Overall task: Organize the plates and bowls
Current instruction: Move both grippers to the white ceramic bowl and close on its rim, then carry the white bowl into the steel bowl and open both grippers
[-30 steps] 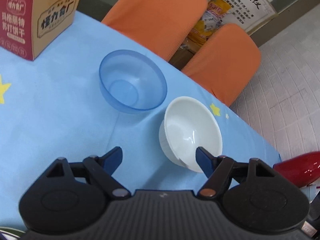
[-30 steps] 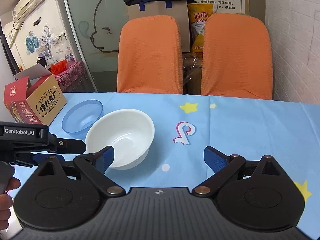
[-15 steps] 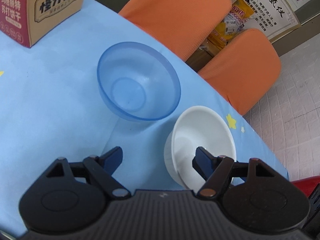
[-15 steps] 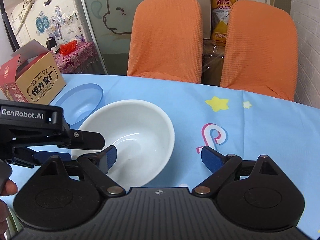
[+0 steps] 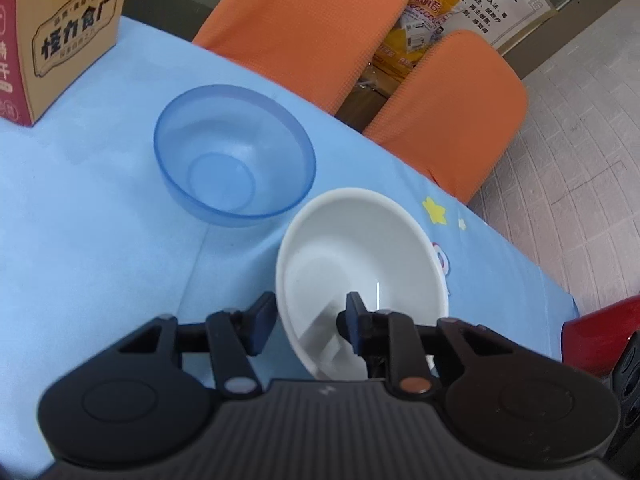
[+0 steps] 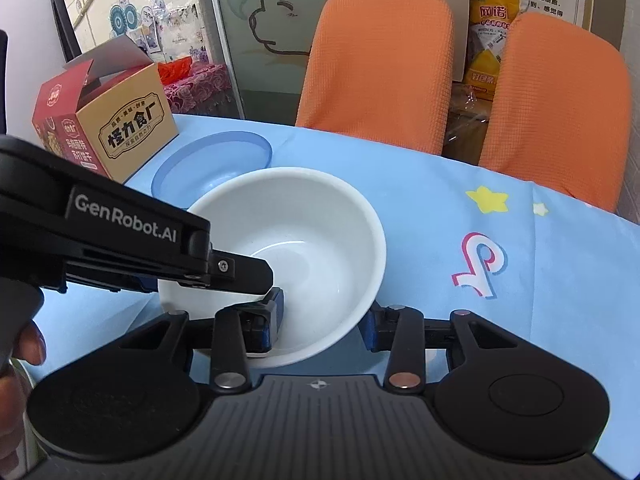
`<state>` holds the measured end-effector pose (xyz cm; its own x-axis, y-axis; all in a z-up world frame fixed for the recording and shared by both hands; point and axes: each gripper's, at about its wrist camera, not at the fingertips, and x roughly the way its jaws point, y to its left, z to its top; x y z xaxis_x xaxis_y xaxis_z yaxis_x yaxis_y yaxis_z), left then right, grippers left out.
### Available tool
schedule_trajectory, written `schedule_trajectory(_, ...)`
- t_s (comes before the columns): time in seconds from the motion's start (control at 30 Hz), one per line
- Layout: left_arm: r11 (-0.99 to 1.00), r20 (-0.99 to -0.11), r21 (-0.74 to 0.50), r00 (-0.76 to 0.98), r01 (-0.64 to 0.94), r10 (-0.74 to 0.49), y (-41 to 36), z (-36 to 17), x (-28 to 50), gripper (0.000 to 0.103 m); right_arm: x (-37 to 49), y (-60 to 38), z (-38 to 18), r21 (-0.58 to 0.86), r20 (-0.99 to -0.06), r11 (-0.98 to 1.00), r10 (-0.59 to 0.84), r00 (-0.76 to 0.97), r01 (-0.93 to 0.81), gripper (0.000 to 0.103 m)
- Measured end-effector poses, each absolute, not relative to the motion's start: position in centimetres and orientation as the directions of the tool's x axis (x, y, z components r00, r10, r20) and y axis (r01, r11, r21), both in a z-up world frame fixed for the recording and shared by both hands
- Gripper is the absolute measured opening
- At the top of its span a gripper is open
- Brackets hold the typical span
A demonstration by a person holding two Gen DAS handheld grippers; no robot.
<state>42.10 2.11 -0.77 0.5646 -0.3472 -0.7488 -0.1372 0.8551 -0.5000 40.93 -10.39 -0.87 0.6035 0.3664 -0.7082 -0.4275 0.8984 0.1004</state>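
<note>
The white bowl (image 5: 360, 264) sits on the blue tablecloth (image 5: 100, 220), just beside the translucent blue bowl (image 5: 234, 160), which lies farther from the grippers and toward the cardboard snack box (image 5: 60, 40). Both claws straddle the white bowl's near rim. The left gripper (image 5: 308, 320) has one finger outside the wall and one inside, narrowed around the rim; whether the pads already press it I cannot tell. The right gripper (image 6: 324, 320) likewise has its left finger inside and its right finger outside, and its grip cannot be confirmed either.

The main risk, as I judge it, is that two grips on one thin, glossy rim fight each other: if the hands lift unevenly, the bowl may twist out of a pad or tip. In the right wrist view the left gripper's finger ends touching or just beside the right gripper's inner finger, so they could collide and knock a grip loose. A low carry toward the blue bowl could strike its rim and push it toward the box.

Open tablecloth lies to the right, around the star print (image 6: 486, 200). The far table edge runs in front of the orange chairs (image 6: 380, 64), near both bowls. A red object (image 5: 600, 332) sits at the right edge of the left wrist view.
</note>
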Motion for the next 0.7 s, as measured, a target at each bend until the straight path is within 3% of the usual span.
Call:
schedule_trajectory(0.4,0.867,-0.703,-0.499,0.585,0.0,-0.404,-1.3,4.3,33.0,0.022,30.7,-11.6,4.0,-0.028,-0.66,0.921,0.276,0.698,-0.39,0.072)
schedule_trajectory(0.7,0.872,-0.711,-0.482,0.542,0.089,-0.449,-4.6,4.0,26.0,0.022,23.0,-14.2,3.1,-0.019,-0.666,0.95,0.221,0.713,-0.311,0.072)
